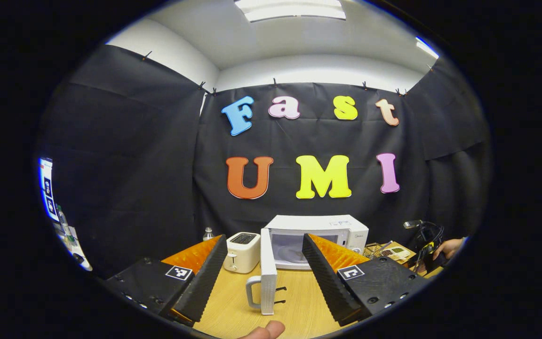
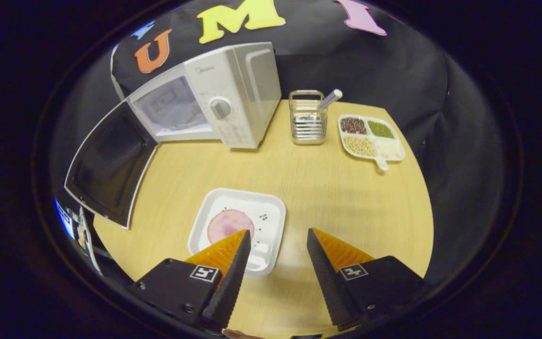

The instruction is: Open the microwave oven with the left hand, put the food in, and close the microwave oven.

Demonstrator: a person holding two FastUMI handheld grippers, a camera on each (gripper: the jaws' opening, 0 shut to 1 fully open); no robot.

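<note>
Just beneath the spread, empty right gripper (image 2: 275, 240), the food (image 2: 227, 225) lies on its plate (image 2: 271, 216).

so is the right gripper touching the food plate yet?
Cannot tell. In the right gripper view the right gripper is open; one finger overlaps the plate edge, but its height above it is unclear.

Left gripper (image 1: 264, 270) and right gripper (image 2: 278, 263), jaws wide apart.
</note>
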